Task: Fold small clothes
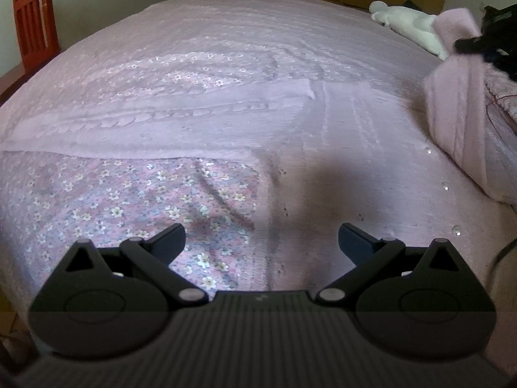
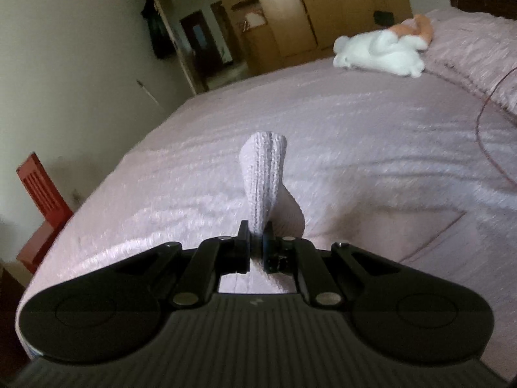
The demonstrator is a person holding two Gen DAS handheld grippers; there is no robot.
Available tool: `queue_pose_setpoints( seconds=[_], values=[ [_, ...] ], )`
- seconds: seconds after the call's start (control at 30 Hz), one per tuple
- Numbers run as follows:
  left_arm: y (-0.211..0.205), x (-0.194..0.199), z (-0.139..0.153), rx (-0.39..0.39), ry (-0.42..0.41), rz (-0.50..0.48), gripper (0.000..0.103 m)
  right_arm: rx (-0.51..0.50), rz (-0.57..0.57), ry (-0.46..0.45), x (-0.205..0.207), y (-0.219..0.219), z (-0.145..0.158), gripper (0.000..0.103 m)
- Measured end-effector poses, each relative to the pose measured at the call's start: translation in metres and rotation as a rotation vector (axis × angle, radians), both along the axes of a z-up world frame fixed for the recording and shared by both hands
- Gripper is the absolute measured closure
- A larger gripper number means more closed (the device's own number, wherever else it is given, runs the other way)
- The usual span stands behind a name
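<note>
Left gripper: your left gripper (image 1: 261,242) hung over the near part of the bed (image 1: 226,32), its jaws spread wide with nothing between them.
Garment: the pink knit garment (image 1: 181,119), with a floral lining (image 1: 135,194) showing at its near side, lay flat on the bed directly ahead of those jaws, not touching them.
Right gripper: your right gripper (image 2: 257,242) had its fingers pressed together on a ribbed knit cuff (image 2: 265,174), which stood up out of the pinch, lifted off the bed.
Lifted part: in the left wrist view a fold of pink knit (image 1: 458,97) hung raised at the bed's right edge, with the black gripper at its top.
Far end: a white plush toy (image 2: 381,51) lay toward the far right corner of the bed.
Beside the bed: a red wooden chair (image 1: 35,26) stood off the left edge.
</note>
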State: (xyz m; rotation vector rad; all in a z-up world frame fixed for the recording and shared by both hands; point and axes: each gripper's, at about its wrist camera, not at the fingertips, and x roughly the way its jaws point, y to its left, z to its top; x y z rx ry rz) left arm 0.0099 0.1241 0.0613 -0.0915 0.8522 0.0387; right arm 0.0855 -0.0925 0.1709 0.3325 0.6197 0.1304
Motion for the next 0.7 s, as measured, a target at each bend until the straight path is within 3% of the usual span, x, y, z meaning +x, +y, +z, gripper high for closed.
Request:
queue_pose_setpoints(
  seconds=[0.27, 0.4, 0.57, 0.7],
  values=[
    [0.011, 0.002, -0.004, -0.003, 0.011, 0.022, 0.0, -0.058, 0.073, 0.07, 0.017, 0.057, -0.059, 0.096],
    [0.013, 0.004, -0.007, 0.003, 0.019, 0.027, 0.0, -0.019, 0.113, 0.109, 0.025, 0.066, -0.081, 0.093],
    [0.014, 0.008, -0.007, 0.004, 0.016, 0.022, 0.0, 0.04, 0.232, 0.145, 0.026, 0.072, -0.092, 0.047],
    [0.011, 0.013, -0.004, 0.004, 0.01, 0.012, 0.0, 0.056, 0.325, 0.126, 0.014, 0.064, -0.089, 0.038]
  ],
)
